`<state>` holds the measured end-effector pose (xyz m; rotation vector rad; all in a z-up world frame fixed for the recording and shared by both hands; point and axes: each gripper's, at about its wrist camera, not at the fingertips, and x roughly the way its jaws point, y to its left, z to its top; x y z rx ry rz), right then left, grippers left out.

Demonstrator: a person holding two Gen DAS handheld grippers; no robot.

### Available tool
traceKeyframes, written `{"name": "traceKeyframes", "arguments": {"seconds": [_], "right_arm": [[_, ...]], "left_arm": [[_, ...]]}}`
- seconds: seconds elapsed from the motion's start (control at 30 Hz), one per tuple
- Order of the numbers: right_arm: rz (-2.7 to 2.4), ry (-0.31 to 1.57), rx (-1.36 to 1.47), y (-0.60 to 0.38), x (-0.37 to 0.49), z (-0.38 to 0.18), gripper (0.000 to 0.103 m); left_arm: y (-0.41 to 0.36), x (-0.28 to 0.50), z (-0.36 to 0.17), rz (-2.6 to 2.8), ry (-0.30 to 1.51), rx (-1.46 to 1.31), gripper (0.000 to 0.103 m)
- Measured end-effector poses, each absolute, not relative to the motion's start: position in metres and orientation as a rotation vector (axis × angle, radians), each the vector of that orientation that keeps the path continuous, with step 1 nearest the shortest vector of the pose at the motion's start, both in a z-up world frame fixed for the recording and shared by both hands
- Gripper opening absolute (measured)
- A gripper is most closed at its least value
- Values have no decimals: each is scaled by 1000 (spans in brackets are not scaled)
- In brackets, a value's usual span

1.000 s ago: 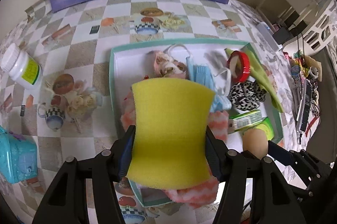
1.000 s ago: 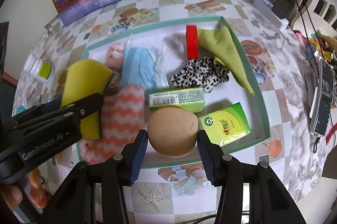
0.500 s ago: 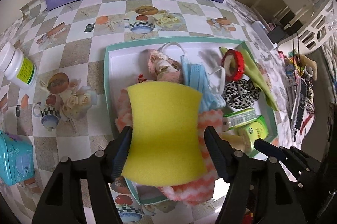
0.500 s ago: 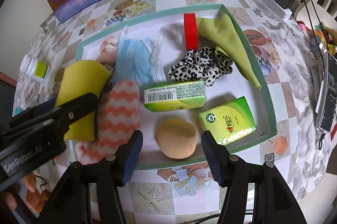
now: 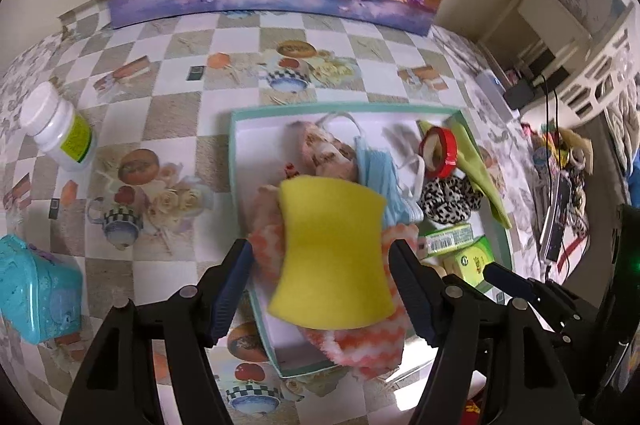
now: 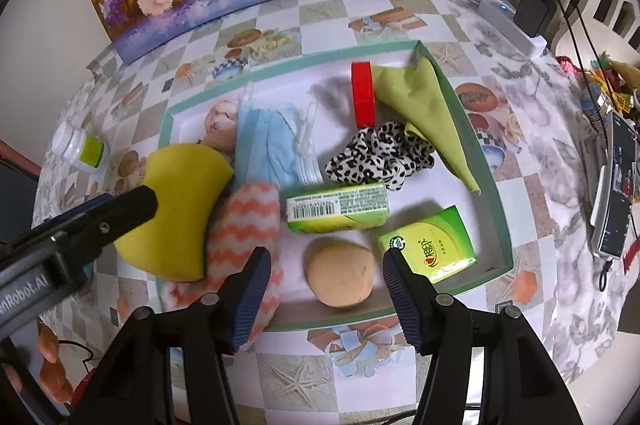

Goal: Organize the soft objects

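A yellow sponge (image 5: pixel 332 253) lies on an orange-and-white zigzag cloth (image 6: pixel 240 225) at the left end of the teal tray (image 6: pixel 468 129). My left gripper (image 5: pixel 320 249) stands open around the sponge, with a gap on both sides of it. One left finger (image 6: pixel 132 203) crosses the sponge in the right wrist view. A beige round puff (image 6: pixel 340 273) rests on the tray floor near the front rim. My right gripper (image 6: pixel 327 257) hangs open above the puff, its pads clear of it.
The tray also holds a blue face mask (image 6: pixel 272 149), leopard scrunchie (image 6: pixel 376 153), green cloth (image 6: pixel 424 105), red tape roll (image 6: pixel 362 93) and two green packs (image 6: pixel 340 207). A white bottle (image 5: pixel 60 129) and turquoise box (image 5: pixel 36 289) stand left of the tray; cables and a phone (image 6: pixel 616 185) lie right.
Both grippers opened. The left let go of the yellow sponge onto the zigzag cloth and rose a little. The right released the beige puff, which now lies in the tray.
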<state>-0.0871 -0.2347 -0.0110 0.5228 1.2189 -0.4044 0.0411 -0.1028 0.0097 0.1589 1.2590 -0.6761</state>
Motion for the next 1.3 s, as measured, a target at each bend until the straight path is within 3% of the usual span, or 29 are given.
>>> {"name": "traceKeyframes", "arguments": {"seconds": [0.1,0.13,0.17,0.23,0.33,0.43,1.3], "right_arm": [[-405,1213,513,-233,-86,-9,62],[-408,1211,509,-233,-86,-8,65],[-411,1208,506,-233,-86,-8,68],[-414,1201,496,-232,-85,-6,79],[-422,1192,482,-231,-84,-4,86],[-436,1178,465,-230,-84,-2,103],[-425,1158,381,-196,-95,10,103]], "left_arm": [[-93,47,12,-628,1250,140,77],[-90,48,13,-611,1244,137,86],[-86,50,14,-594,1234,136,87],[-79,52,16,-551,1213,145,87],[-71,55,16,-512,1193,153,88],[-63,56,16,-473,1172,165,99],[-13,13,20,-358,1097,266,99]]}}
